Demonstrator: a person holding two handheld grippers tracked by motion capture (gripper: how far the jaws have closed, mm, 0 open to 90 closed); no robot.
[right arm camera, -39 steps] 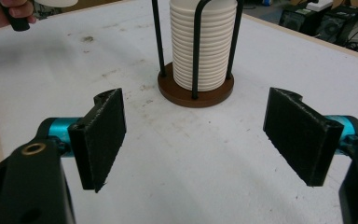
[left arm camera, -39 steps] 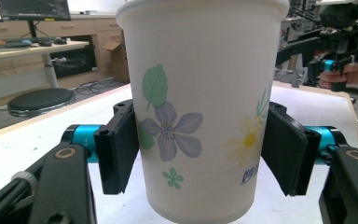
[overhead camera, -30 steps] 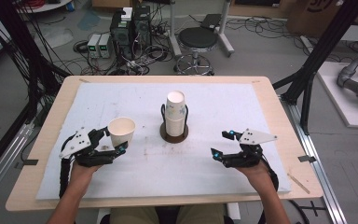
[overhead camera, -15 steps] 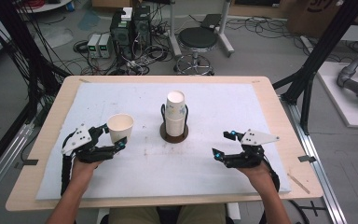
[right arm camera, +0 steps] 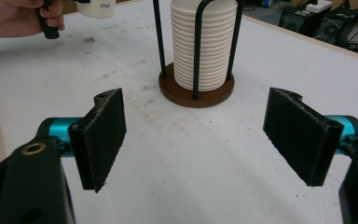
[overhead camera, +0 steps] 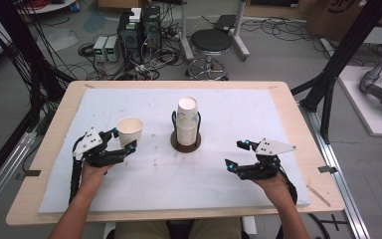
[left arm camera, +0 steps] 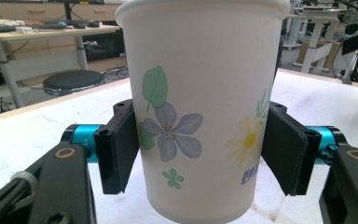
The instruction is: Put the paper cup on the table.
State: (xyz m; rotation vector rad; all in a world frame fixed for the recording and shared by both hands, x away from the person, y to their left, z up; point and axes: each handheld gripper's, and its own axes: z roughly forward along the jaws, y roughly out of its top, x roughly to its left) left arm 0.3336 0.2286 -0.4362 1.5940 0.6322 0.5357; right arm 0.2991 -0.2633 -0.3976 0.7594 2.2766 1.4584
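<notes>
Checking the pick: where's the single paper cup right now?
In the high view the paper cup stands upright at the table's left, between the pads of the left gripper, left of the cup stack in its holder.

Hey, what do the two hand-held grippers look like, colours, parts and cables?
Each hand-held gripper, left and right, has a black body, two flat black pads on turquoise metal mounts, and a grey three-cornered plate on top. A black cable trails back along the left forearm. No sleeves show on the forearms.
</notes>
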